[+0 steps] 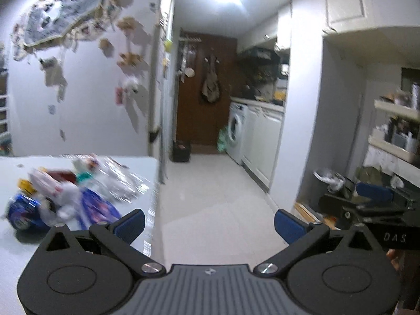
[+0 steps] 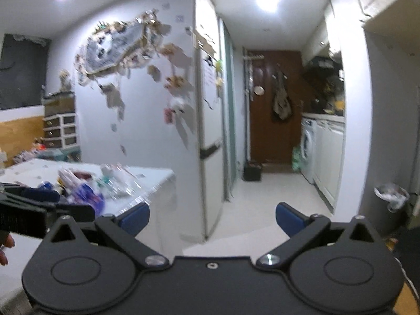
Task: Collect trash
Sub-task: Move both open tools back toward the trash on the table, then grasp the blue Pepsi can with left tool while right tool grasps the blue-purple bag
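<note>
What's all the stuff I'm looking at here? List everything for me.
trash pile: one heap, mixed blue, white, red and clear wrappers, on the table
table: one, white, at left
bin: one, white liner, on the floor by the right wall
washing machine: one, white, far right of the hallway
door: one, brown, hallway end
wall decorations: many, beige and grey, left wall
left gripper: one, black, blue fingers apart, nothing held
right gripper: one, black, blue fingers apart, nothing held
</note>
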Demonstrator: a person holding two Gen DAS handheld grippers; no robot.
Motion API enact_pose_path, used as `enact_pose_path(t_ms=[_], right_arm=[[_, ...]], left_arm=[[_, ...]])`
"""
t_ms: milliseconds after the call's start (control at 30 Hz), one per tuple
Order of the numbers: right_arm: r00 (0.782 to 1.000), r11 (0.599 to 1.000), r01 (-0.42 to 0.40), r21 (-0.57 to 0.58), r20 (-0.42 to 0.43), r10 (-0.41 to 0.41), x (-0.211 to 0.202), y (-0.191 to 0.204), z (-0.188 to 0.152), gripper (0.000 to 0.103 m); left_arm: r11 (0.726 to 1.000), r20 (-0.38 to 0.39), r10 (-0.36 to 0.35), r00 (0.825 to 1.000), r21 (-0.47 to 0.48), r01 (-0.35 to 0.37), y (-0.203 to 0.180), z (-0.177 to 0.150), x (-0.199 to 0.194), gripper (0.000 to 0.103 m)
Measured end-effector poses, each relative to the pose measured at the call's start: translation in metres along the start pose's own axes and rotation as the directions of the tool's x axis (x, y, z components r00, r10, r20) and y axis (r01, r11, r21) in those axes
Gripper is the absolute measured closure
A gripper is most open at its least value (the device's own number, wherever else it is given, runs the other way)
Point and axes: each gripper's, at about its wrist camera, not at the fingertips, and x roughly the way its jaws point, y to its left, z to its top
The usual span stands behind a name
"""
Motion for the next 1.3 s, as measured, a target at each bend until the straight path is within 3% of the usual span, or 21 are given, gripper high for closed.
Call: enact_pose_path(t_ms=[333,633,800,1000,1067,1167,1300], right_arm=[[0.988,0.989,-0.150,0.001,0.036,0.150,0.046,0.073,0.033,0.000],[0.952,0.951,-0.304,-0.065,-0.061,0.300,0.102,0.147,0.020,0.000],[0.933,0.924,-0.350,-0.156,-0.149,0.328,0.127,0.188,0.003,0.000],[0.909,0.894,-0.406,-0.189,-0.182,0.374,0.151,0.207,-0.011,0.000],[0.890,0.878,-0.443,-0.183,-0.206,0.406,0.158,0.211,-0.012,0.000],[0.877,0.868,-0.465,-0.176,-0.226,0.425,0.167,0.215,-0.013,0.000],[0.869,0.862,-0.473,-0.183,-0.255,0.423,0.180,0.220,-0.014,0.000]], left_arm=[[0.982,0.049,0.191,0.980,0.009,-0.191,0.065,0.042,-0.016,0.000],[0.965,0.005,0.259,0.966,0.049,-0.259,0.126,0.073,-0.006,0.000],[0.955,-0.036,0.291,0.956,0.064,-0.289,0.164,0.081,0.011,0.000],[0.953,-0.164,0.303,0.939,0.060,-0.297,0.214,0.074,0.051,0.000],[0.956,-0.231,0.293,0.928,0.062,-0.287,0.226,0.068,0.068,0.000],[0.963,-0.326,0.268,0.906,0.054,-0.266,0.244,0.057,0.092,0.000],[0.965,-0.441,0.248,0.863,0.037,-0.259,0.264,0.051,0.120,0.000]])
